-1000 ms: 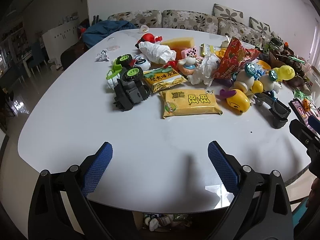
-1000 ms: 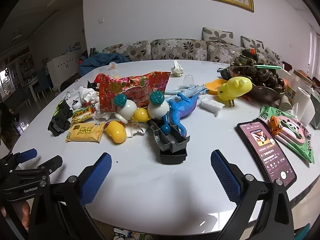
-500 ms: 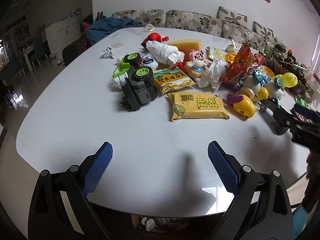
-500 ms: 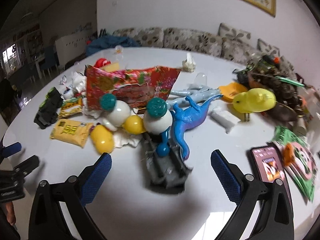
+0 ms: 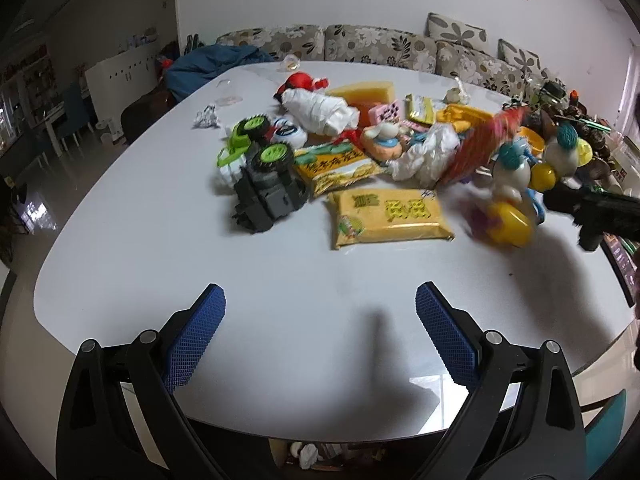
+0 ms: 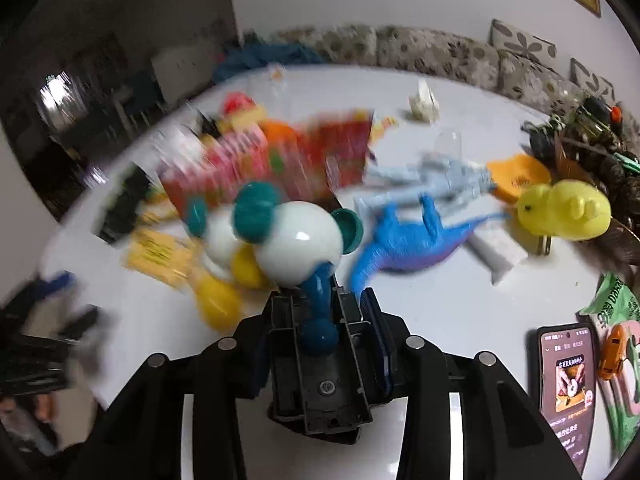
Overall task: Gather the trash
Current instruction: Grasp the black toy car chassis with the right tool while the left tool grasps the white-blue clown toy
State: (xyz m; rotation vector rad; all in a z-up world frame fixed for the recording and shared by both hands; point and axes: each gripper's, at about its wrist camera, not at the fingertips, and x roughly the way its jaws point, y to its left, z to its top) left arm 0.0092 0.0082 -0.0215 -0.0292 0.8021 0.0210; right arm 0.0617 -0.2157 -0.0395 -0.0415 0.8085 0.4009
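Here, right tool (image 6: 320, 344) clamping black toy base (image 6: 320, 384), long axis pointing forward

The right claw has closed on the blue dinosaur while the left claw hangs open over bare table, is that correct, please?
Not quite: the right wrist view shows the right claw closed on the black toy base, not the blue dinosaur lying beyond it. The left claw is indeed open.

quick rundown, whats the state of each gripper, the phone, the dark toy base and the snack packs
left gripper: open, empty, above bare table
right gripper: closed around the dark toy base
dark toy base: between the right fingers, white-and-teal figure on its front end
phone: flat on table, screen lit
yellow snack pack: flat, looks sealed
red snack bag: crumpled in the pile
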